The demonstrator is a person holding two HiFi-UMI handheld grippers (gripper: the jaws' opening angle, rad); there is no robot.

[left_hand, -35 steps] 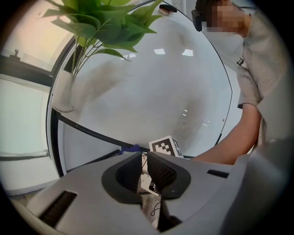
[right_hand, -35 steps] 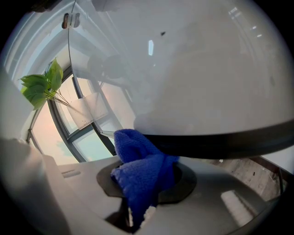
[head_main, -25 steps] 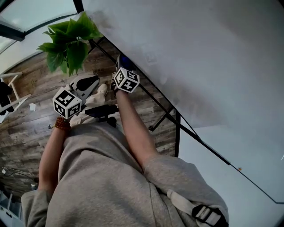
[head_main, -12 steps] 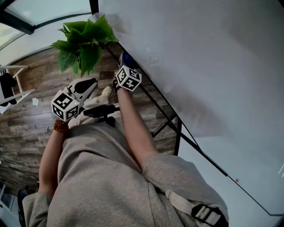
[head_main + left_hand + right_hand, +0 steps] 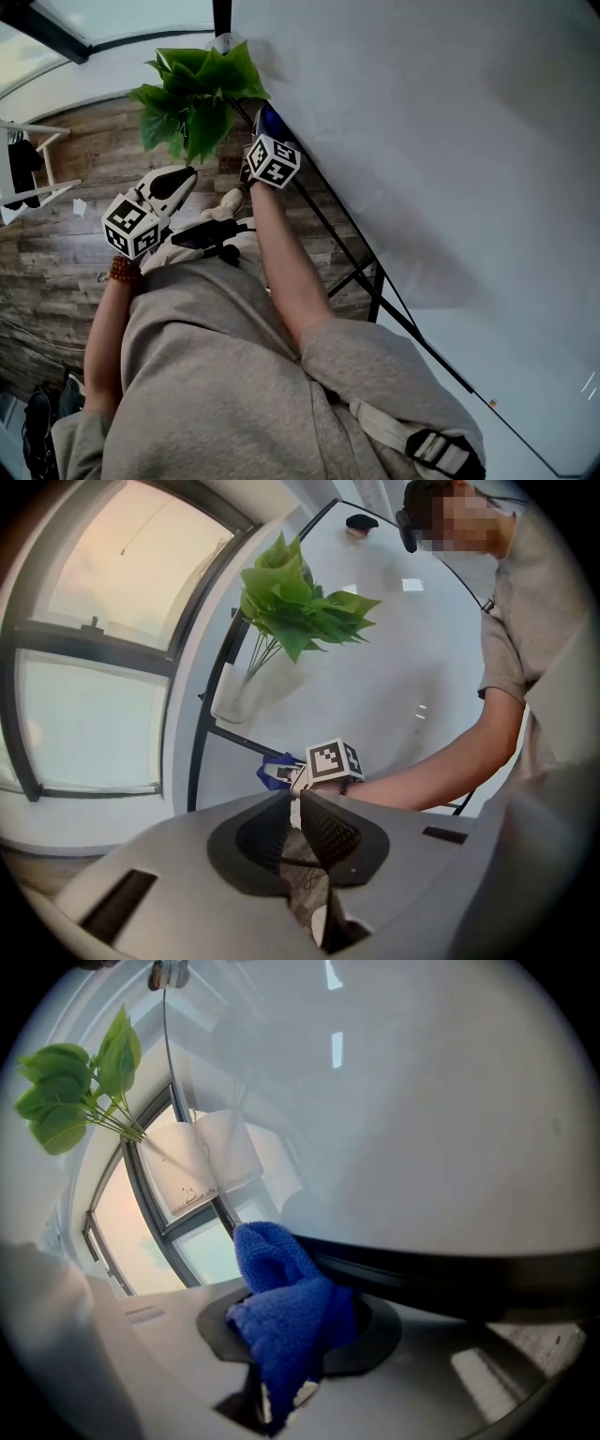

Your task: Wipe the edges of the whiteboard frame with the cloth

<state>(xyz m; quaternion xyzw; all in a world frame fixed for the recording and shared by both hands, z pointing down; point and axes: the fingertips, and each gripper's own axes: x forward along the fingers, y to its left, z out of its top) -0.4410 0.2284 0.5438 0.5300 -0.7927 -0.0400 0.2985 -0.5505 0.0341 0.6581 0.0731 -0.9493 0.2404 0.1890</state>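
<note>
The left gripper hangs over the wooden floor, its jaws drawn together on nothing. Right of it is a leafy plant. The right gripper has its jaws clamped on the blue cloth, which presses against the dark frame at the whiteboard's lower edge.

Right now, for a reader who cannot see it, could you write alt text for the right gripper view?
The right gripper is shut on a blue cloth, which lies against the black frame of the whiteboard. A green plant and a window show behind, at left.
</note>
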